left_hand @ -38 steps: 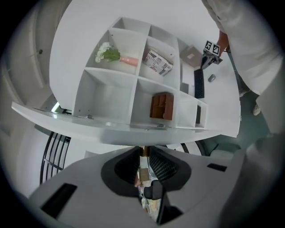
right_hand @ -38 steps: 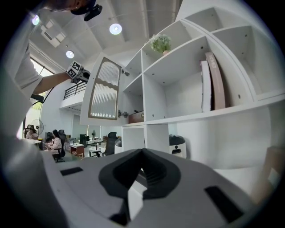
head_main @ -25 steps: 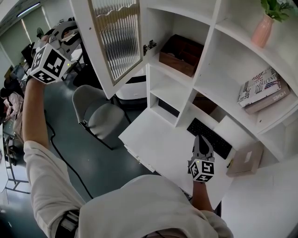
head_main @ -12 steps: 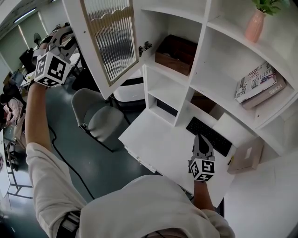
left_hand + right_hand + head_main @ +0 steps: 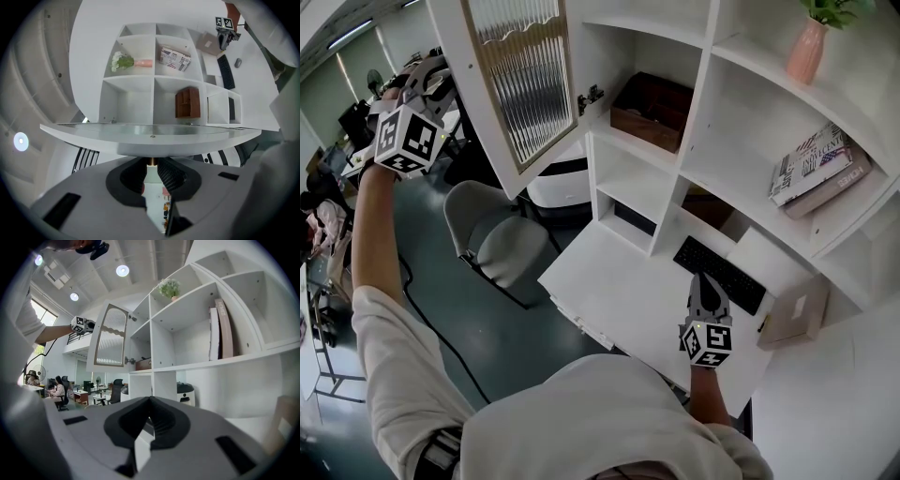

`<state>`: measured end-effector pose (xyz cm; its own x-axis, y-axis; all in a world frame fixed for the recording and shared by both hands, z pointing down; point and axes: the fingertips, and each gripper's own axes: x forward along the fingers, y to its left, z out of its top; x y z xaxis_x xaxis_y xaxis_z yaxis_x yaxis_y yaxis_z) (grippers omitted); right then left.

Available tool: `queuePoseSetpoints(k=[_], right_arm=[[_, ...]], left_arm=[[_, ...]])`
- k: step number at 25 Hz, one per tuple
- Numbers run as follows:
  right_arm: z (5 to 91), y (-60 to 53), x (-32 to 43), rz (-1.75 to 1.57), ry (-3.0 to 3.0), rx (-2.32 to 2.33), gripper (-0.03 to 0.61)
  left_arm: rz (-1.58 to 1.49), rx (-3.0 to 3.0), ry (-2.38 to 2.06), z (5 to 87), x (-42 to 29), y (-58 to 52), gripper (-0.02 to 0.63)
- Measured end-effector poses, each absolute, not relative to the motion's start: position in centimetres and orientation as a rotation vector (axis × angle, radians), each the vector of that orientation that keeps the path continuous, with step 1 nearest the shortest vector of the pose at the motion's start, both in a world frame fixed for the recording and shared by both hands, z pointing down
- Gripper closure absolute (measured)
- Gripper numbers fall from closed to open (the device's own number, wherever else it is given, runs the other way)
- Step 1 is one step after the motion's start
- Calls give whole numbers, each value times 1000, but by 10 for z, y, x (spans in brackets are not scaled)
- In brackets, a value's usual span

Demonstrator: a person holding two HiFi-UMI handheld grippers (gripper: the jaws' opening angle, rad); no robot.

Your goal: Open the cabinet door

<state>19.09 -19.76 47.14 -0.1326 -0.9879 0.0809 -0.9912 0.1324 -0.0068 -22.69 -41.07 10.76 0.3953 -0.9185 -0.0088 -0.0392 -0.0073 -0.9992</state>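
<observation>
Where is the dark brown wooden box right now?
In the head view, the brown box sits inside the shelf compartment just right of the open cabinet door, near its hinge, above the white desk.

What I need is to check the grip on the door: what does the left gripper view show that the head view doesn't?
Only the left gripper view: the left gripper with its jaws closed on the small brass knob at the edge of the door. Only the head view: the grey chair and the person's left forearm. Both: the open door, the wooden box, the books, the pink vase, the keyboard and the right gripper.
</observation>
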Motion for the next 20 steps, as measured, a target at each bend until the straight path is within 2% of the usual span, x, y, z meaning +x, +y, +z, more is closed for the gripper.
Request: queuePoseSetpoints(k=[3,11,20], right_arm=[[471,-197,191,91,-2324,2030,575],[470,-195,190,86,-2335,2019,575],[468,-195,183,73,-2357,1988,575]], left_arm=[[-879,-1377,942,106,-227,-410,528],[-917,-1389,939,105,-234,-404,403],[-951,-1396,956,112,-249,-396,370]])
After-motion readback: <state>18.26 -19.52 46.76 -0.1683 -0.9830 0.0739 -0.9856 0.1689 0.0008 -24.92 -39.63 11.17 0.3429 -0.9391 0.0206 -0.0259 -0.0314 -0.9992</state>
